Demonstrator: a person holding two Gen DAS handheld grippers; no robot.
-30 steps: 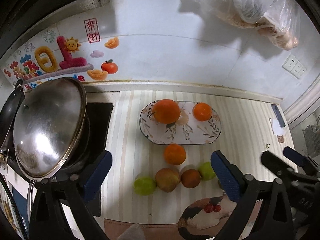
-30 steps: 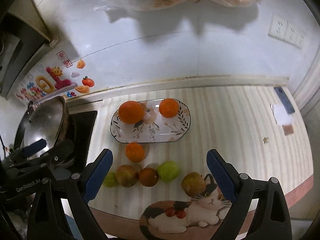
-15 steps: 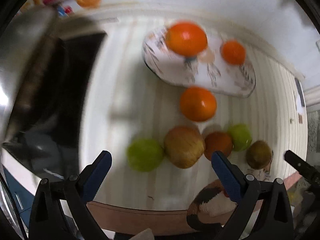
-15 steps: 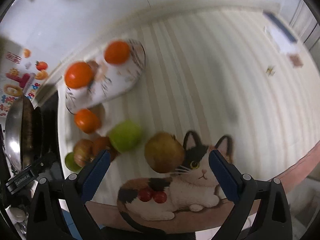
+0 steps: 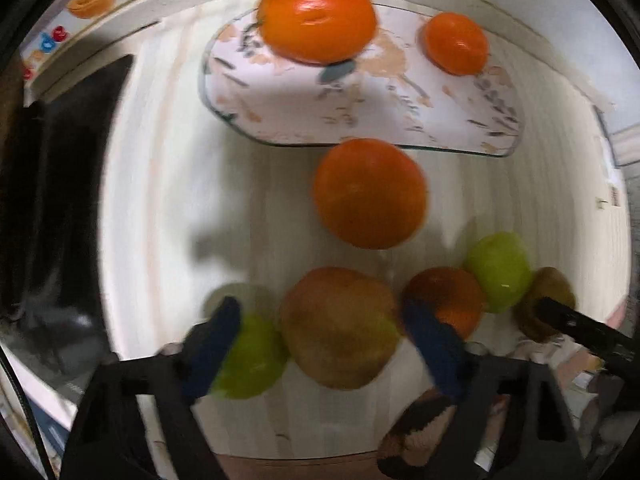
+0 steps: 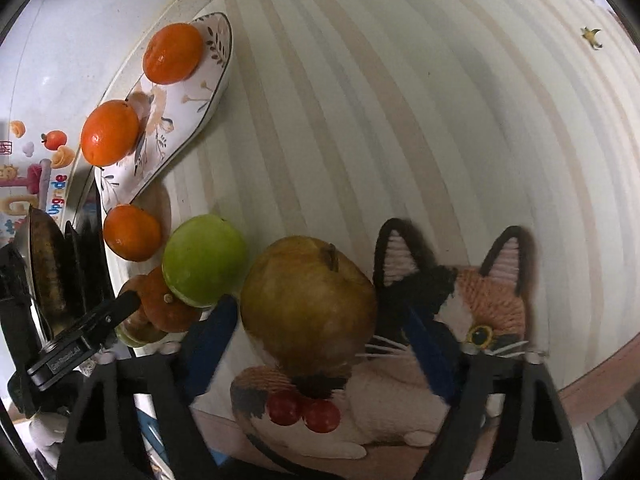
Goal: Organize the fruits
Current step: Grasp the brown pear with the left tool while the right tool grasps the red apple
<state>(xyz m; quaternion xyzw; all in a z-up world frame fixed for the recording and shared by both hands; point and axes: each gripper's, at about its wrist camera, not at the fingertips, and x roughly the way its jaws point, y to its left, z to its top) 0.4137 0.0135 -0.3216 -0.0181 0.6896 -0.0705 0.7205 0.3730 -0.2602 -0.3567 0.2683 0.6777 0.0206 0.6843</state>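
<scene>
Both claws have dropped from a high view to just above the striped surface [image 6: 400, 100]. The left claw [image 5: 320, 336], spread, brackets a brownish apple [image 5: 340, 326]; the right claw [image 6: 316, 336], spread, brackets a yellow-brown apple [image 6: 308, 300]. Two oranges sit on the plate [image 5: 360, 112]; grasps look imminent.

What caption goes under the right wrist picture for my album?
Open right hand-held gripper straddling a brownish-yellow apple at the edge of a cat-shaped mat, beside a round green fruit.
</scene>
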